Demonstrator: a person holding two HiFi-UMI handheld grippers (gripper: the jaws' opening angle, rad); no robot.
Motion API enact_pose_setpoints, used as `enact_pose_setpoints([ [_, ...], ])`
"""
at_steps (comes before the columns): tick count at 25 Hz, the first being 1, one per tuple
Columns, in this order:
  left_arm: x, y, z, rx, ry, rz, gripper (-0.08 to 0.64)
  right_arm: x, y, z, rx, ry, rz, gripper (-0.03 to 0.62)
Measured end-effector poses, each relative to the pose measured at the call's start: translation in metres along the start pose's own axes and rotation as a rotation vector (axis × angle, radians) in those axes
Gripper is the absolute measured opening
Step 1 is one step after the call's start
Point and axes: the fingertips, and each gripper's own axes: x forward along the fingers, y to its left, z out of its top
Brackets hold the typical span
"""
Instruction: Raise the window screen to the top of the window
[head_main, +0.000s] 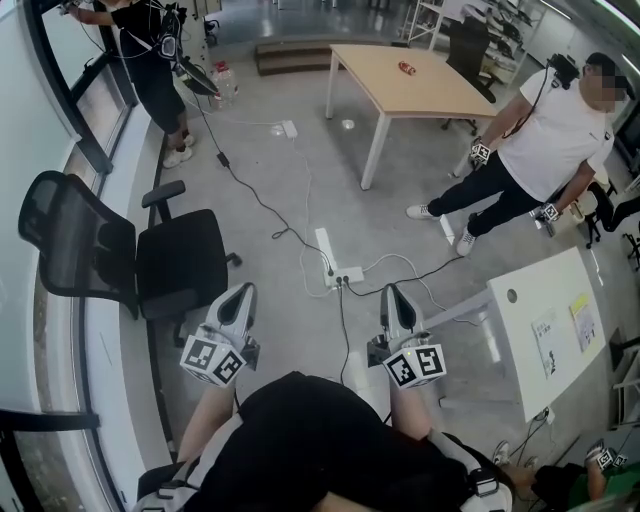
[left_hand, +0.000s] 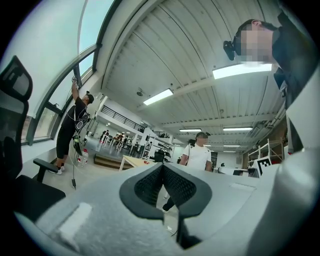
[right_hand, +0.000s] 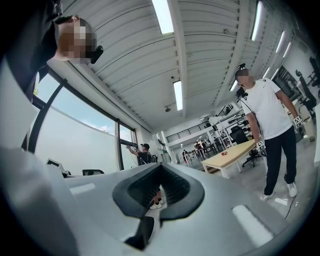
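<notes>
The window (head_main: 18, 200) runs along the left wall behind black frame bars, and most of it shows a pale whitish surface. I cannot tell the screen apart from the glass. My left gripper (head_main: 240, 292) and right gripper (head_main: 393, 292) are held side by side close to my body. Both point out over the floor, well away from the window. In the left gripper view the left gripper (left_hand: 162, 171) is shut with nothing between its pads. The right gripper (right_hand: 159, 173) is likewise shut and holds nothing. The window (right_hand: 75, 132) shows at the left of the right gripper view.
A black office chair (head_main: 150, 262) stands between me and the window sill. A power strip (head_main: 330, 262) with cables lies on the floor ahead. A white desk (head_main: 545, 325) is at my right and a wooden table (head_main: 410, 80) further off. One person (head_main: 150, 55) reaches up at the window; another (head_main: 535, 150) stands at the right.
</notes>
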Motion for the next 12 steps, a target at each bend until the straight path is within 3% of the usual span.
enact_pose_setpoints([
  [12,0.017,-0.022,0.002,0.053,0.0,0.008,0.003,-0.005,-0.014,0.013,-0.072,0.021,0.032,0.002],
])
